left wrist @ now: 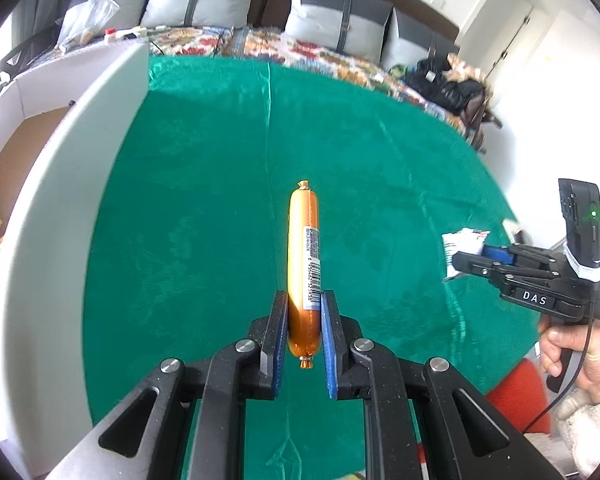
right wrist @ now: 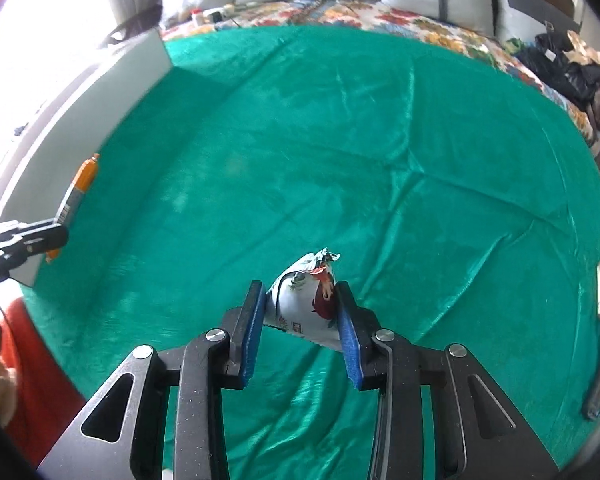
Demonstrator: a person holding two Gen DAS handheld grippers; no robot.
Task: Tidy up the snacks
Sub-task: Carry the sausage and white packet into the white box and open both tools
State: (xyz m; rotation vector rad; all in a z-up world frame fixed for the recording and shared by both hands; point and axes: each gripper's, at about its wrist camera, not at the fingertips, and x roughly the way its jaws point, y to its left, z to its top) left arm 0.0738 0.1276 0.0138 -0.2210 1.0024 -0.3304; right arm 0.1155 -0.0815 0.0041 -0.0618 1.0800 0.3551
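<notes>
Holding one snack in each gripper, we judge ourselves partway through the tidying. Our left gripper (left wrist: 304, 320) has its blue pads pressed tight against the lower end of an orange sausage stick (left wrist: 303, 256), which points forward, clear of the green cloth (left wrist: 204, 200). Our right gripper (right wrist: 300, 320) is clamped on a small white snack packet (right wrist: 308, 304) with a red print, its crimped top poking out ahead of the jaws; in the left wrist view the same packet (left wrist: 462, 242) hangs from that gripper out to the right. The cloth shows no other loose snacks in either view. A white box (left wrist: 60, 184) stands along the left edge of the cloth, and what look like yellowish wrappers show at its far left, though too little of them to be sure. What remains, we think, is carrying both items over its wall and releasing them inside.
</notes>
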